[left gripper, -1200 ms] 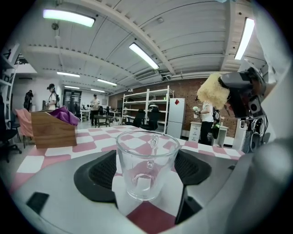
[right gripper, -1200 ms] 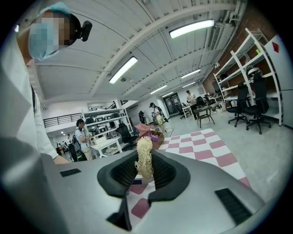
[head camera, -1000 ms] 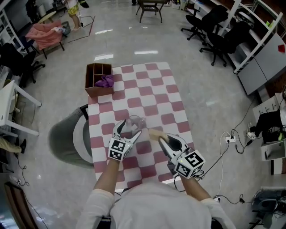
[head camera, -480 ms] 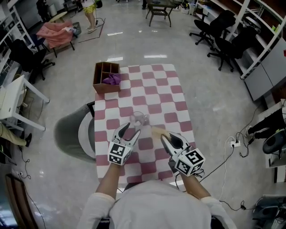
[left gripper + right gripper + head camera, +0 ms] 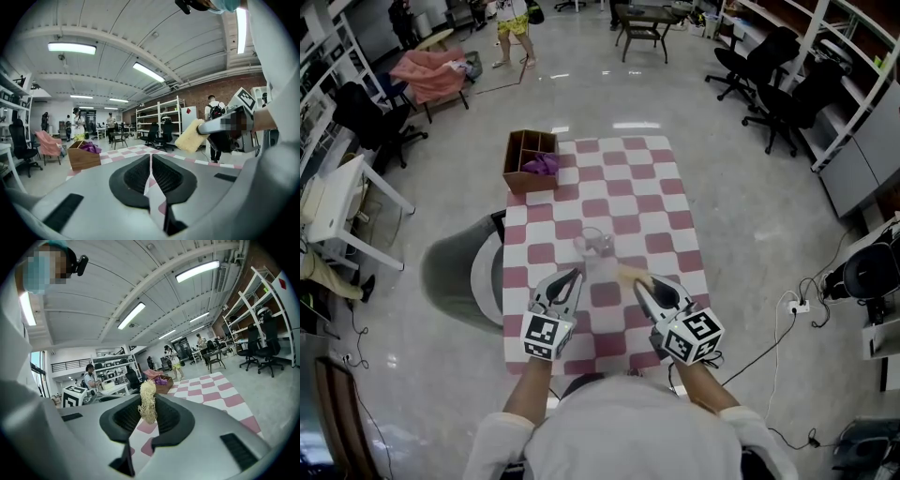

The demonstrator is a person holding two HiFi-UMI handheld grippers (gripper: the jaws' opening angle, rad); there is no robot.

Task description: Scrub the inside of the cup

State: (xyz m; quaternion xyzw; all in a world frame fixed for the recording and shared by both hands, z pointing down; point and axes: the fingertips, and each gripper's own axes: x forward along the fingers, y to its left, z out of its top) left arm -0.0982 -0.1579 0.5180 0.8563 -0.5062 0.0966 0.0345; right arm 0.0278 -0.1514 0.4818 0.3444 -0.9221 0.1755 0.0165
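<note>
Left claw [image 5: 572, 277] has just closed, jaws together on nothing, a little nearer than the clear cup [image 5: 593, 243] and not touching it. That cup stands alone in the middle of the checked counter [image 5: 649, 187]. Right claw [image 5: 641, 284], to the right, pinches a yellow sponge [image 5: 628, 275]. At the far left corner sits a wooden box [image 5: 531, 161] holding purple cloth [image 5: 542, 165].

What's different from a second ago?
The left gripper drew back from the cup toward the person, and its fingers have just been closing on nothing. The cup stays on the table; the right gripper still holds the sponge.
</note>
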